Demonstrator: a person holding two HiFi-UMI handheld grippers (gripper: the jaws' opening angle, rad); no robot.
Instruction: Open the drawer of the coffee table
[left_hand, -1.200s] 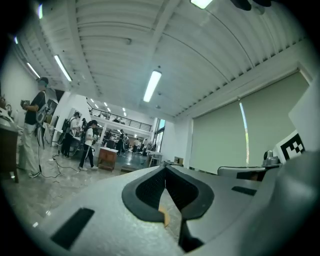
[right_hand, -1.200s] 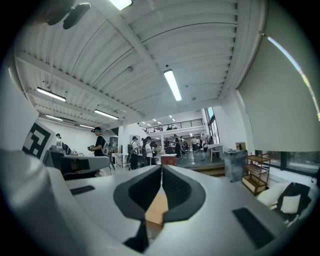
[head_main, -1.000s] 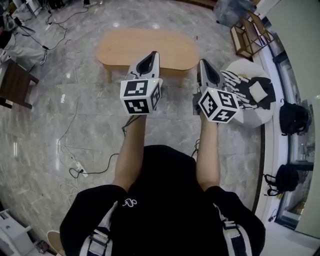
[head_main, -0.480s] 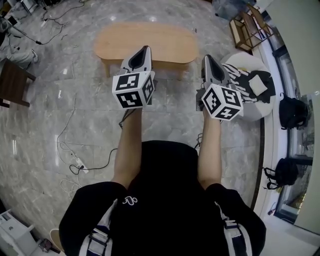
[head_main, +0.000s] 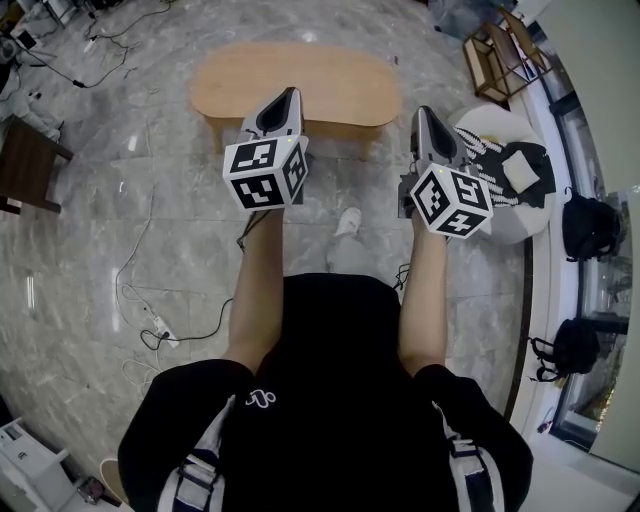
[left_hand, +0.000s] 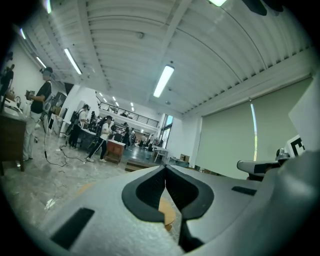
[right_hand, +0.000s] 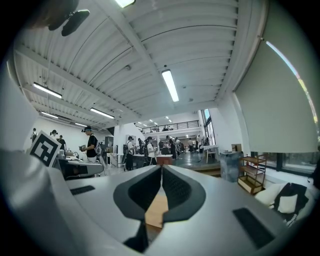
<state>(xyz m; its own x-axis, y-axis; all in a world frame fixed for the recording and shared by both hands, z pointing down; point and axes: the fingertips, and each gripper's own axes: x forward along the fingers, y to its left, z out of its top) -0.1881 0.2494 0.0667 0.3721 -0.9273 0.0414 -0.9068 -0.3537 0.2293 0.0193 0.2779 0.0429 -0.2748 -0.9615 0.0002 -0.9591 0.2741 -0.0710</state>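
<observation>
Facing the coffee table (head_main: 330, 80) from well apart, my left claw (head_main: 289, 94) and right claw (head_main: 421, 112) pinched together, empty; next I must reach its drawer

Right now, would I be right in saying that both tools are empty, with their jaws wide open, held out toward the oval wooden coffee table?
Not quite: the jaws are shut, not wide open. The left gripper view shows the left tool closed with nothing in it, and the right gripper view shows the same for the right tool. Both are indeed empty and held out toward the oval wooden coffee table.
</observation>
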